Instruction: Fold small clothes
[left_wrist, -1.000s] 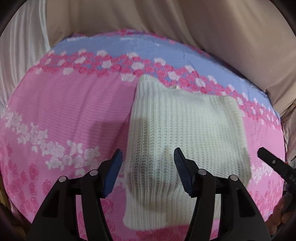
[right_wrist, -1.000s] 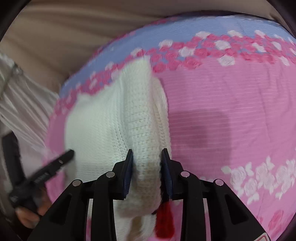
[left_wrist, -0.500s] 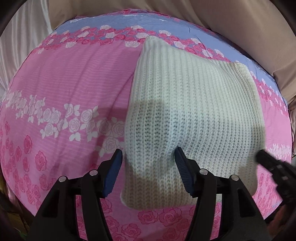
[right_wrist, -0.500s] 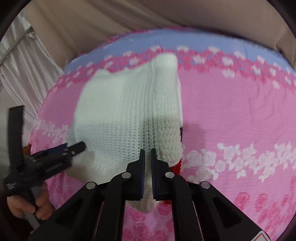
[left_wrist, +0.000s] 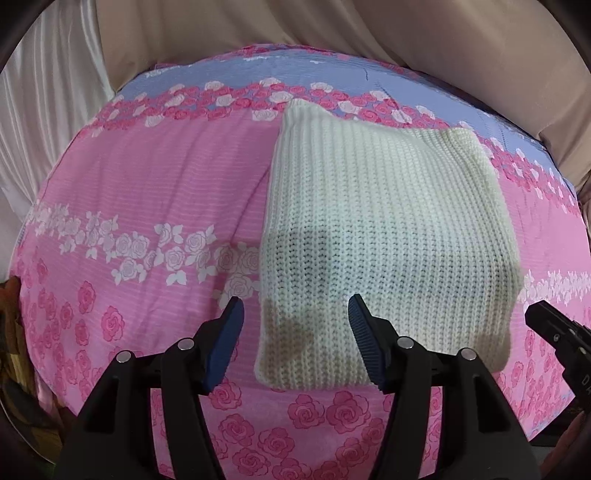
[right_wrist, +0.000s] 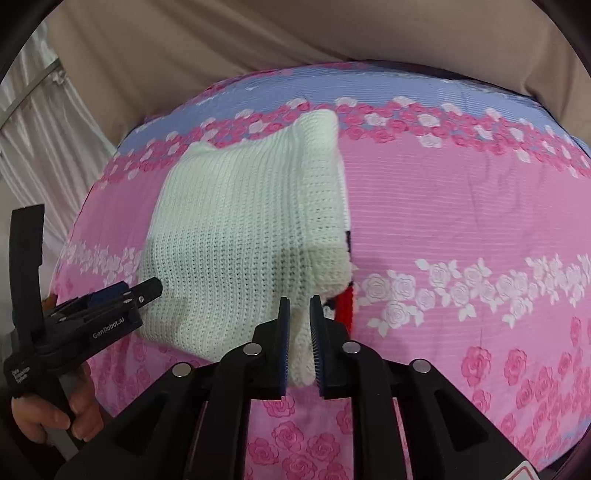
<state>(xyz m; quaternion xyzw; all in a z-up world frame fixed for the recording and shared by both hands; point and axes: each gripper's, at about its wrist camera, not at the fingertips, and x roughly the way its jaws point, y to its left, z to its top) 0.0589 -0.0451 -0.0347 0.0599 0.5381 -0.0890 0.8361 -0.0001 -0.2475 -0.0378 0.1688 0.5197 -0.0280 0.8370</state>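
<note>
A cream knitted garment (left_wrist: 384, 236) lies folded into a rough square on the pink floral bedsheet (left_wrist: 147, 206). My left gripper (left_wrist: 295, 325) is open and empty, its blue pads above the garment's near left corner. In the right wrist view the garment (right_wrist: 243, 229) lies left of centre, with a red and dark part (right_wrist: 345, 306) showing under its right edge. My right gripper (right_wrist: 300, 325) has its jaws a narrow gap apart over the garment's near right corner, with nothing visibly pinched. The left gripper (right_wrist: 147, 288) shows at the garment's left edge.
The sheet has a blue band with roses (right_wrist: 406, 92) along the far side. Beige fabric (left_wrist: 332, 29) rises behind the bed and white curtain (left_wrist: 44, 110) hangs at the left. A hand (right_wrist: 44, 413) holds the left gripper's handle.
My right gripper let go of the garment's folded edge, shut, then drew back with its jaws slightly parted. The garment settled flat. My left gripper stayed open and pulled back a little.
</note>
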